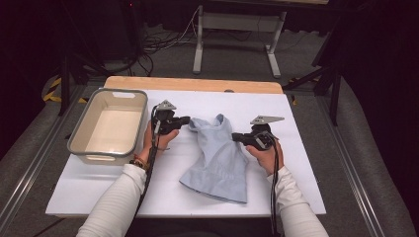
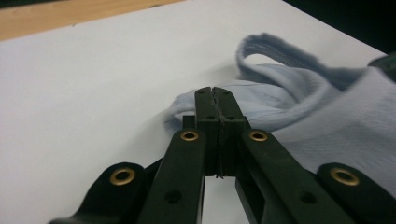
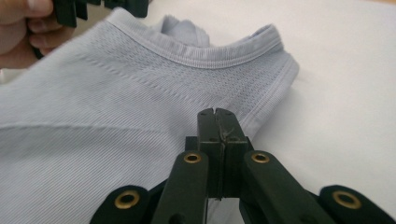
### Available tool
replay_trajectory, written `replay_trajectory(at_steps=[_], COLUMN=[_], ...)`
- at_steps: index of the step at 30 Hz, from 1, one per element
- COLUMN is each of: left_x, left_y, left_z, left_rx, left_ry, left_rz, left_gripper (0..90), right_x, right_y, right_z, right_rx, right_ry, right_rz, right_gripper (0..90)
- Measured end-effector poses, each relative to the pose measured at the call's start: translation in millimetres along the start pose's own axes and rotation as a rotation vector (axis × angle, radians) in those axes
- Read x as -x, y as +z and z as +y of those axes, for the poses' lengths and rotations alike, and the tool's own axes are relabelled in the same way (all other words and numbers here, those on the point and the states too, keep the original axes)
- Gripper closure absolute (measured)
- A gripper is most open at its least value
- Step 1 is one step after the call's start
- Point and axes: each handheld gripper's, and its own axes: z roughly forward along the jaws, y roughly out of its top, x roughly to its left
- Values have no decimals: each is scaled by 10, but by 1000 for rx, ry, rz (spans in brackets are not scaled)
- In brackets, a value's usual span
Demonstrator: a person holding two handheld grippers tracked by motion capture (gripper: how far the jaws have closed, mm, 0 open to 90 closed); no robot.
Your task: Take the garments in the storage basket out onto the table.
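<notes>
High view: the light-blue shirt [image 1: 217, 158] lies mid-frame on the white table [image 1: 296, 163], the left gripper [image 1: 185, 120] and right gripper [image 1: 236, 137] pinching its upper edges; lift evenly.

Gripper views: both jaw pairs are clamped on fabric.

The grey bin [image 1: 84, 133] sits left, clear of the work.

At the centre of the high view lies a pale blue knit garment [image 1: 217, 155], finely ribbed, with a mesh-like weave near its neckband. It rests on a white sheet over a light wooden counter [image 1: 192, 84], whose tan strip shows along the far edge. At left sits a grey-rimmed, cream plastic tub [image 1: 81, 136]. The left tool [image 2: 213, 91] and right tool [image 3: 215, 112] are matt black with brass-coloured rivets. The sleeves are white; a wristband at lower left looks brownish-orange.
</notes>
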Motion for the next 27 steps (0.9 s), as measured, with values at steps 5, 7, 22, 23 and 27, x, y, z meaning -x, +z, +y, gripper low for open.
replay_trajectory(at_steps=[5, 7, 22, 23, 27], left_x=[227, 352, 1153, 1165, 1165], left_y=[-29, -111, -754, -729, -584], left_z=[-148, -221, -944, -973, -1007], left_rx=[-6, -1, -256, -276, -285], left_ry=[74, 141, 397, 402, 380], left_rz=[-31, -21, -176, -160, -138], left_gripper=[646, 561, 157, 177, 250], right_x=[-59, -84, -123, -148, -229], right_y=[-212, -235, 54, 52, -35], right_z=[-68, -96, -369, -361, -297], right_rx=[56, 27, -153, -152, -108], right_ry=[14, -3, -63, -83, -127], right_rz=[-30, 16, 97, 101, 95], right_gripper=[650, 523, 399, 506, 774])
